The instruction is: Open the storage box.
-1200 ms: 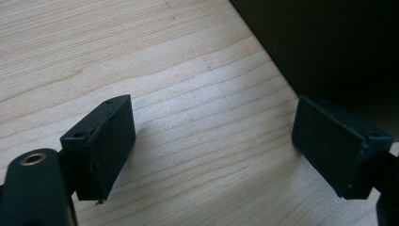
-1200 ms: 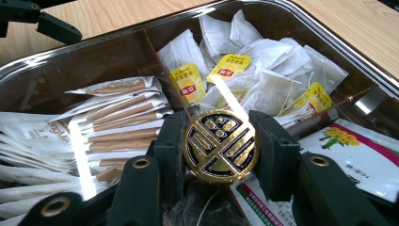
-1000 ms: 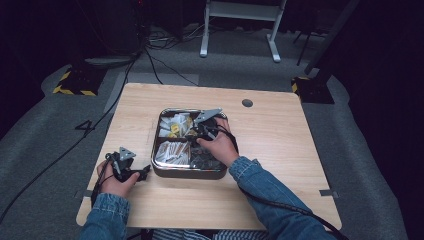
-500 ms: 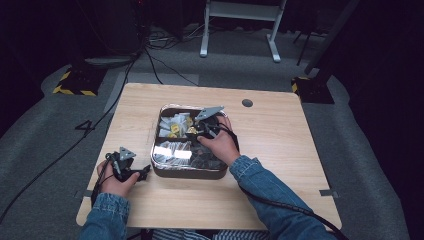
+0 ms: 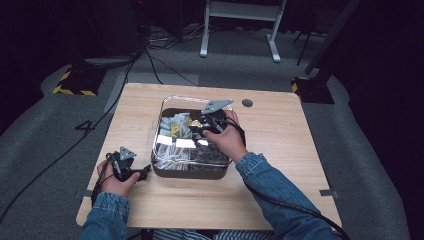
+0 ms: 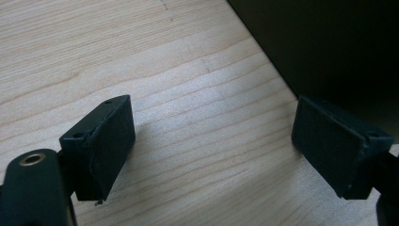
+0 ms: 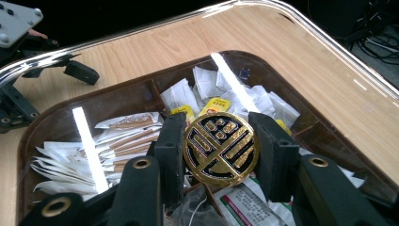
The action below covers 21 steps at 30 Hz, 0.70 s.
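A dark brown box (image 5: 187, 173) with a clear lid (image 7: 141, 35) stands mid-table, holding white sachets (image 7: 120, 132) and yellow ones (image 7: 214, 104). On the lid sits a round gold-and-black knob (image 7: 221, 148). My right gripper (image 7: 220, 131) is shut on that knob, one jaw pressed to each side; the high view has this gripper (image 5: 201, 124) over the box's far half. My left gripper (image 5: 144, 172) rests on the table just left of the box's near corner. Its jaws (image 6: 211, 136) stand wide open over bare wood, with nothing between them.
The box's dark wall (image 6: 329, 47) rises close beside the left gripper. Light wooden table (image 5: 280, 135) spreads right of the box, with a small dark round hole (image 5: 247, 103) near its far edge. Cables and a white stand (image 5: 240, 20) lie on the floor beyond.
The right hand and gripper have shifted slightly toward the far side of the box, still holding the knob. The left hand has not moved.
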Tool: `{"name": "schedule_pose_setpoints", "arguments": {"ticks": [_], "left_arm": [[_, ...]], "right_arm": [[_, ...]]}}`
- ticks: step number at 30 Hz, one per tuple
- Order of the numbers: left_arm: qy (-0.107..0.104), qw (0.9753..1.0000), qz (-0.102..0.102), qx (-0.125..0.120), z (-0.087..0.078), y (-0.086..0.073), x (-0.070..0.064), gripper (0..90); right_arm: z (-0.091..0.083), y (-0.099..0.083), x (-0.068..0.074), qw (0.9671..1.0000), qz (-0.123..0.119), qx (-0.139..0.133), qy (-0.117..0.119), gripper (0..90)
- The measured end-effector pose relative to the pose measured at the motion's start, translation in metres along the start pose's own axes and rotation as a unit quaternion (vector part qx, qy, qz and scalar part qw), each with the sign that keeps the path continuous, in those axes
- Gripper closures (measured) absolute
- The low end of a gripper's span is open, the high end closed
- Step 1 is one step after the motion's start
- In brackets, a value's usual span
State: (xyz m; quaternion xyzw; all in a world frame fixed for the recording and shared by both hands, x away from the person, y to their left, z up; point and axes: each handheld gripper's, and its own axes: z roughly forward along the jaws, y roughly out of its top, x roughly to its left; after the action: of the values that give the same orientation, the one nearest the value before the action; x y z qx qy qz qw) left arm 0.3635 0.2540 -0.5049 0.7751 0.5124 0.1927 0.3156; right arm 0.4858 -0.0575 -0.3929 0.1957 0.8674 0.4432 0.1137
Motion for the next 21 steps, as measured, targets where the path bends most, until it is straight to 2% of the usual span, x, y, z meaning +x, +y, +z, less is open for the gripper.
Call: {"name": "schedule_pose_setpoints", "arguments": {"ticks": [8,21], "left_arm": [[0.0,1.0,0.0,0.0,0.0,0.0,0.0,14.4],[-0.001,1.0,0.001,-0.002,0.001,0.0,0.0,14.5]], "right_arm": [[-0.019,0.001,-0.004,1.0,-0.006,-0.003,-0.005,59.3],[-0.054,-0.011,-0.019,0.9997,0.001,-0.001,-0.022,59.3]]}}
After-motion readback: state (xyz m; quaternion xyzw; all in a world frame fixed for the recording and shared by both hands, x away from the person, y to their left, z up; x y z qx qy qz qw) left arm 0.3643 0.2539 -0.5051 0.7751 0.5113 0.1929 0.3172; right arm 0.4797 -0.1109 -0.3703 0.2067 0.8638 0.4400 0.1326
